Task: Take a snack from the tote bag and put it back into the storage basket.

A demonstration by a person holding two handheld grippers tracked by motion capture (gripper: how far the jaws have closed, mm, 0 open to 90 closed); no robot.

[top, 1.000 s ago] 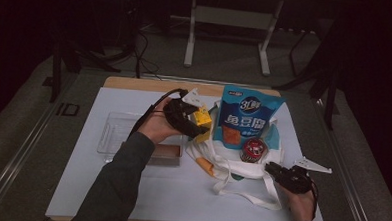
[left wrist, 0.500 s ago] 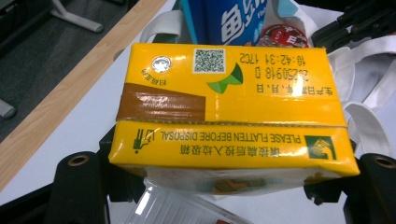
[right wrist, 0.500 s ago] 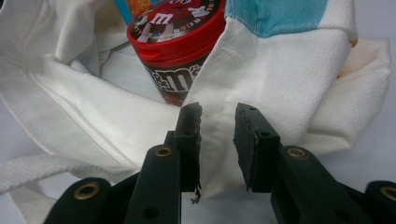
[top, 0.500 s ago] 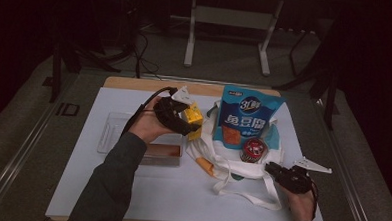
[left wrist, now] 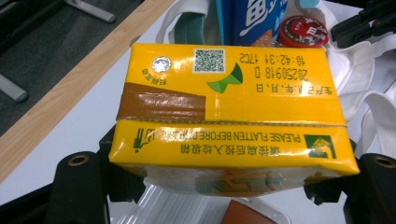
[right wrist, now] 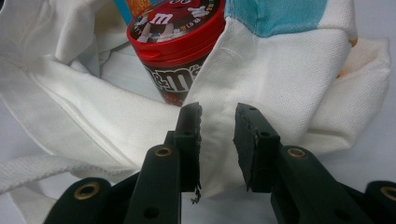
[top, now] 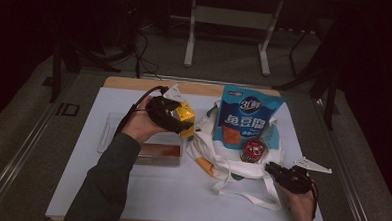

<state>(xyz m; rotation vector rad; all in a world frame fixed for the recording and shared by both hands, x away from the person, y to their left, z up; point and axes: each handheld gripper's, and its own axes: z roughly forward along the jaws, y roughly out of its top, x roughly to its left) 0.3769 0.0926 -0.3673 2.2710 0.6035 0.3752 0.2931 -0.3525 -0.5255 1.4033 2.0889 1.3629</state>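
Observation:
My left gripper (top: 177,120) is shut on a yellow drink carton (top: 187,118) and holds it above the mat, left of the white tote bag (top: 231,168). In the left gripper view the carton (left wrist: 229,107) lies on its side across both jaws, with the left gripper (left wrist: 229,189) at its two ends. My right gripper (top: 276,170) is at the bag's near right rim. There the right gripper (right wrist: 218,119) pinches a fold of the white bag cloth (right wrist: 280,70). A red M&M's canister (right wrist: 180,42) stands inside the bag. A blue snack pouch (top: 246,117) leans out of it.
A clear plastic tray (top: 109,129) and a clear box with red-brown contents (top: 157,154) lie under my left forearm. An orange item (top: 205,166) lies by the bag's handles. A white mat (top: 155,199) covers the wooden table (top: 135,83).
My left hand has carried the yellow carton a little to the left, away from the bag. The right gripper has stayed at the bag's rim.

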